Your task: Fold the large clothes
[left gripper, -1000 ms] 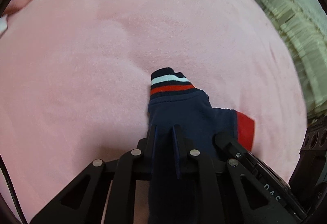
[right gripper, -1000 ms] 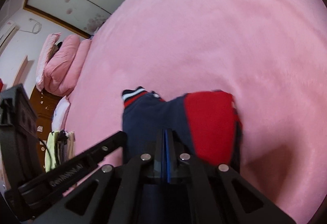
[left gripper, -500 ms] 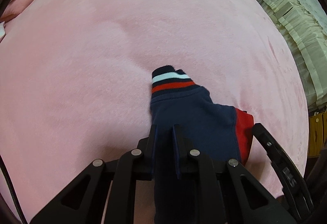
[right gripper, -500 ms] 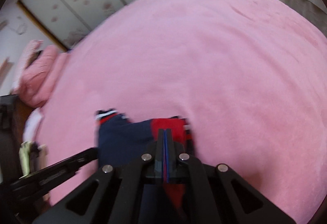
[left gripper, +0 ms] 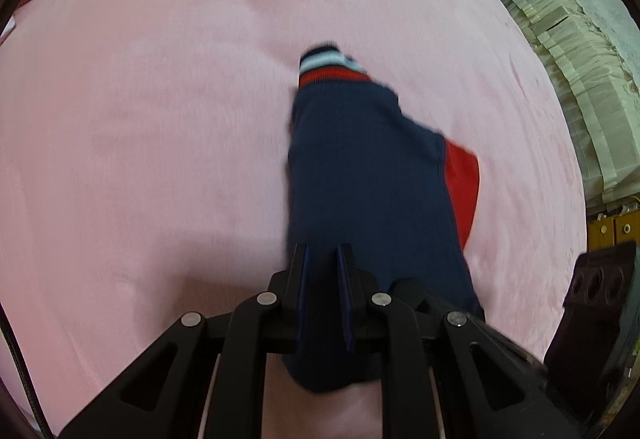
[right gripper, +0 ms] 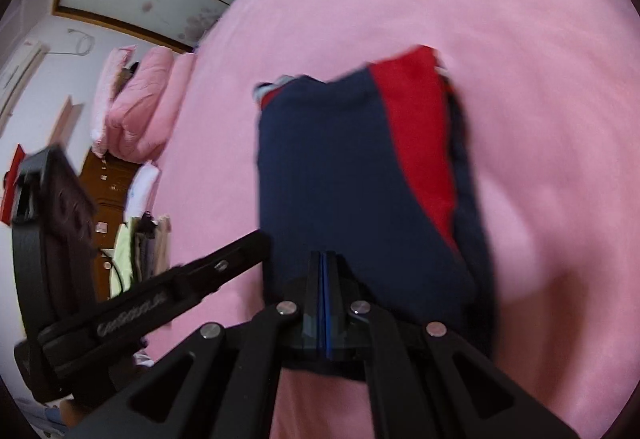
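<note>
Over on the left, the left gripper [left gripper: 323, 259] clamps a thick fold of the one navy-and-red garment [left gripper: 368, 175]. To the right, the right gripper [right gripper: 323, 263], jaws pressed tight together, pinches its near edge. Between the two, the garment hangs over one pink bedspread [left gripper: 160, 119]. Two pink pillows [right gripper: 132, 99] are stacked beyond.
</note>
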### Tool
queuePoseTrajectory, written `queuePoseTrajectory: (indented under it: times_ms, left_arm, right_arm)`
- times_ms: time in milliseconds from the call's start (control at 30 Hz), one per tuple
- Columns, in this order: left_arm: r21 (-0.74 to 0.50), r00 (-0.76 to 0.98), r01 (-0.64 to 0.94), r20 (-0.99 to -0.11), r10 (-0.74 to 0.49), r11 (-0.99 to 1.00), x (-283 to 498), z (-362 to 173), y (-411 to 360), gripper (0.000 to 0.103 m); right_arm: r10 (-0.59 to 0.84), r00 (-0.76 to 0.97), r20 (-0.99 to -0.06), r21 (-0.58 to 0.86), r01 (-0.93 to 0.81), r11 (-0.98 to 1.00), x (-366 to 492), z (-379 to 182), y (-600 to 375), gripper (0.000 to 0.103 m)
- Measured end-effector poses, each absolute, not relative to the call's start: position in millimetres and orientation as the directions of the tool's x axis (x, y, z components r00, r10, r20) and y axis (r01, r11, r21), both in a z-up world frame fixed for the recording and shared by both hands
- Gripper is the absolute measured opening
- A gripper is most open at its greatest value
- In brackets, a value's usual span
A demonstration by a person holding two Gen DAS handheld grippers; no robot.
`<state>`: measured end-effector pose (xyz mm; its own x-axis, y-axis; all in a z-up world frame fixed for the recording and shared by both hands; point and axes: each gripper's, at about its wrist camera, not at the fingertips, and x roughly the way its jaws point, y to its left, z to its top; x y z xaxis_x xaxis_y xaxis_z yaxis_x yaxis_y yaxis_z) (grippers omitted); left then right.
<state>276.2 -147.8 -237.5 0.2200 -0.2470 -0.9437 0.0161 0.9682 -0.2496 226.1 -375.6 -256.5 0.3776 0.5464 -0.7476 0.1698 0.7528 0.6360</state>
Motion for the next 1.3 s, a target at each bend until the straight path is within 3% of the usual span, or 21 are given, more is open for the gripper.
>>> queuePoseTrajectory:
  times_ms: [167, 500, 600, 667, 700, 733, 767, 800, 900, 967, 1033, 1067, 1300]
  left_arm:
    - [-0.274, 0.198, 0.009, -0.942, -0.271, 0.962, 249.7, -240.9, -149.2, 0.012]
    - [-0.118, 0.225, 0.064, -0.966, -0.129, 0.991, 231.2, -212.4, -158.9, 0.015]
    - [-0.066, 0.23, 0.079, -0.97, -0.083, 0.995, 229.4, -203.6, -160.8, 0.021]
    - [-0.038, 0.231, 0.093, -0.971, -0.059, 0.995, 229.5, -196.9, -160.5, 0.034]
    - [-0.029, 0.229, 0.101, -0.972, -0.052, 0.994, 230.4, -193.2, -160.1, 0.038]
    - [-0.023, 0.229, 0.103, -0.972, -0.047, 0.994, 231.3, -189.6, -159.7, 0.05]
    - [-0.012, 0.23, 0.104, -0.973, -0.035, 0.995, 232.5, -185.5, -159.2, 0.057]
    - [-0.004, 0.235, 0.102, -0.971, -0.028, 0.995, 232.3, -181.9, -156.5, 0.057]
    - [0.01, 0.239, 0.104, -0.971, -0.015, 0.994, 231.5, -173.7, -151.4, 0.061]
    - [0.017, 0.236, 0.107, -0.972, -0.009, 0.994, 231.6, -170.5, -148.7, 0.077]
    - [0.012, 0.246, 0.109, -0.969, -0.016, 0.994, 231.2, -165.1, -146.1, 0.085]
    - [0.001, 0.247, 0.116, -0.969, -0.028, 0.993, 231.1, -163.2, -145.1, 0.087]
    - [0.014, 0.232, 0.153, -0.973, -0.022, 0.988, 233.7, -159.3, -147.1, 0.087]
  right_arm:
    - [0.312, 0.303, -0.9, 0.377, 0.183, 0.908, 202.7, -254.9, -390.3, 0.0]
    - [0.299, 0.255, -0.92, 0.35, 0.185, 0.918, 181.8, -217.4, -393.5, 0.0]
    - [0.314, 0.235, -0.92, 0.359, 0.182, 0.915, 185.9, -206.3, -389.7, 0.001]
    - [0.307, 0.23, -0.924, 0.348, 0.168, 0.922, 184.8, -199.1, -390.0, 0.002]
    - [0.303, 0.229, -0.925, 0.343, 0.162, 0.925, 186.6, -195.7, -389.5, 0.005]
    - [0.298, 0.229, -0.927, 0.337, 0.155, 0.929, 189.3, -191.6, -386.7, 0.009]
    - [0.286, 0.227, -0.931, 0.322, 0.144, 0.936, 189.4, -187.1, -385.7, 0.017]
    - [0.274, 0.225, -0.935, 0.309, 0.138, 0.941, 195.3, -185.2, -378.8, 0.025]
    - [0.244, 0.218, -0.945, 0.275, 0.123, 0.953, 198.7, -177.0, -371.8, 0.037]
    - [0.244, 0.216, -0.945, 0.273, 0.118, 0.955, 200.3, -173.4, -368.8, 0.049]
    - [0.239, 0.218, -0.946, 0.268, 0.117, 0.956, 199.4, -170.5, -368.6, 0.062]
    - [0.236, 0.217, -0.947, 0.266, 0.117, 0.957, 199.5, -169.6, -368.1, 0.067]
    - [0.228, 0.185, -0.956, 0.254, 0.13, 0.958, 201.0, -169.1, -366.2, 0.073]
